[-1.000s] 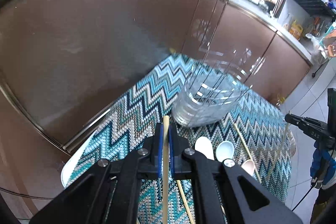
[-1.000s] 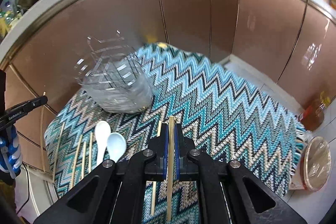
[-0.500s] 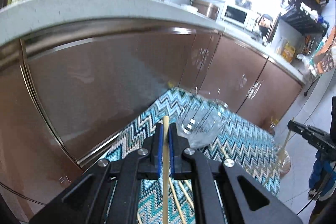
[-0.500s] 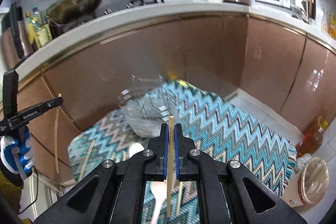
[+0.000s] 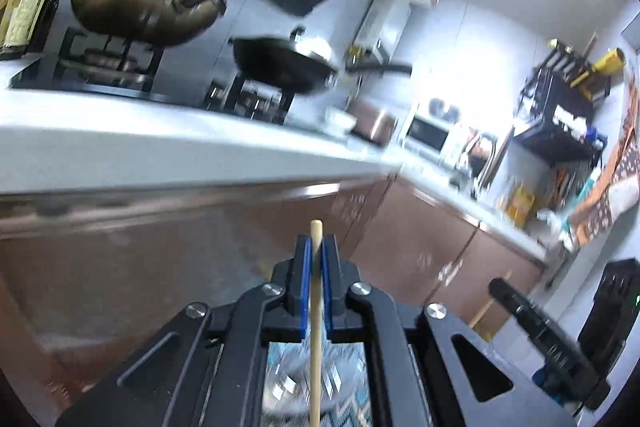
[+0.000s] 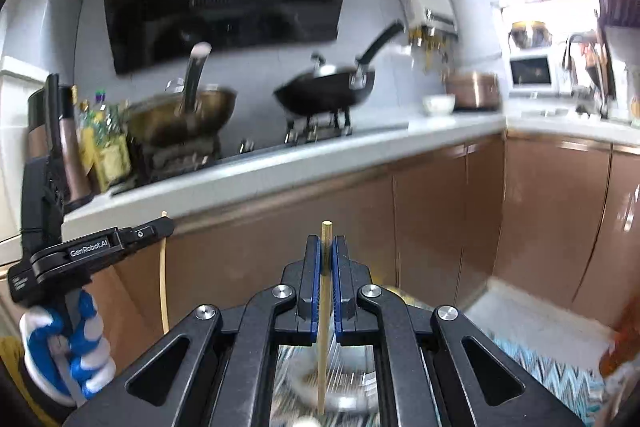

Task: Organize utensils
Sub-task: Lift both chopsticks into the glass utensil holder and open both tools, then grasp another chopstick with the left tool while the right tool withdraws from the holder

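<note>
My left gripper (image 5: pixel 315 247) is shut on a wooden chopstick (image 5: pixel 315 339) that stands upright between its blue pads, tip poking above them. My right gripper (image 6: pixel 326 251) is shut the same way on a second chopstick (image 6: pixel 322 327). Both are held high, facing the kitchen counter. Below each, blurred, a clear plastic container (image 5: pixel 296 387) (image 6: pixel 352 383) sits on the blue zigzag mat (image 6: pixel 540 359). The right wrist view shows the left gripper (image 6: pixel 160 225) at the left in a blue-and-white gloved hand (image 6: pixel 68 347), its chopstick (image 6: pixel 162 275) hanging down. The spoons and other chopsticks are out of sight.
Brown cabinet doors (image 6: pixel 440 207) stand straight ahead under a pale counter (image 6: pixel 320 155). On the stove are a brass wok (image 6: pixel 180 115) and a black pan (image 6: pixel 328 87). A microwave (image 6: pixel 532 71) stands at the right, and a brown bottle (image 6: pixel 620 343) at the mat's edge.
Both grippers have risen and tipped upward with their chopsticks. The mat, spoons and container slid down out of the middle; counter and stove now fill the views.
</note>
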A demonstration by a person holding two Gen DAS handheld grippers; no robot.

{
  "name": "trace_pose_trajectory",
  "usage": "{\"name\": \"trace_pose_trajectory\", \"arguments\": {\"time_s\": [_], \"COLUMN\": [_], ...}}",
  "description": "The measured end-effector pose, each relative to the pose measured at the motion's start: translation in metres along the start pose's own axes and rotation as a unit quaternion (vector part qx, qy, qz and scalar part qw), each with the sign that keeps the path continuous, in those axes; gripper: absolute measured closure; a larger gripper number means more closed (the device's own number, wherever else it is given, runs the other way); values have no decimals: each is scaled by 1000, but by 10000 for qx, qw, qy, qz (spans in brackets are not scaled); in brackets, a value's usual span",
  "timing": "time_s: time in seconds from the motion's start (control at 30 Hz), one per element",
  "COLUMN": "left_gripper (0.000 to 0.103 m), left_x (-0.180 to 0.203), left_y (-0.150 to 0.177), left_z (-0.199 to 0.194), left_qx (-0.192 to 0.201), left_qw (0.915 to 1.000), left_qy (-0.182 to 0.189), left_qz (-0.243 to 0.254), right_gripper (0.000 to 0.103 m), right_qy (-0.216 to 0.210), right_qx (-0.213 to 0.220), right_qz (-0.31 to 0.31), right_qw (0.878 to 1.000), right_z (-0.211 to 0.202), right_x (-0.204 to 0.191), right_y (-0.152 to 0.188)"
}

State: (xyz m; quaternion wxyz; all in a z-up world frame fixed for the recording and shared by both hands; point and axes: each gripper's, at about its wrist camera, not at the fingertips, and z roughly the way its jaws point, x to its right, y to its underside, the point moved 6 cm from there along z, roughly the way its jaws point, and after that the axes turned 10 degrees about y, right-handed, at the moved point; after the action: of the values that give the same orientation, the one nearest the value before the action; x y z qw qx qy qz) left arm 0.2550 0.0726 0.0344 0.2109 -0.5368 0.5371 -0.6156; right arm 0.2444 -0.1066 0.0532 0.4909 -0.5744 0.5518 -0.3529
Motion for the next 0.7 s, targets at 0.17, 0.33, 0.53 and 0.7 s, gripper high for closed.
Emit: {"name": "trace_pose_trajectory", "arguments": {"time_s": [0.17,0.33,0.53,0.7], "left_gripper": [98,98,96,66], "left_x": [4,-1,-10,-4], "left_y": [4,39,85,90], "left_z": [44,87,116,104], "left_qx": [401,464,282,-26], "left_qw": [9991,9988,9977,9986], "left_qy": [98,-87,-370,-159], "left_qz": [-8,120,502,505], "right_gripper": [98,98,97,67], "right_qy": [311,481,581,597], "right_qx": [375,267,-137,-293], "right_qz": [-58,-142,-229,-267], "right_qw": [9988,9984,9980,9974], "right_z": [38,75,104,98], "right_x": [5,9,16,21], "right_y": [2,31,86,100]}}
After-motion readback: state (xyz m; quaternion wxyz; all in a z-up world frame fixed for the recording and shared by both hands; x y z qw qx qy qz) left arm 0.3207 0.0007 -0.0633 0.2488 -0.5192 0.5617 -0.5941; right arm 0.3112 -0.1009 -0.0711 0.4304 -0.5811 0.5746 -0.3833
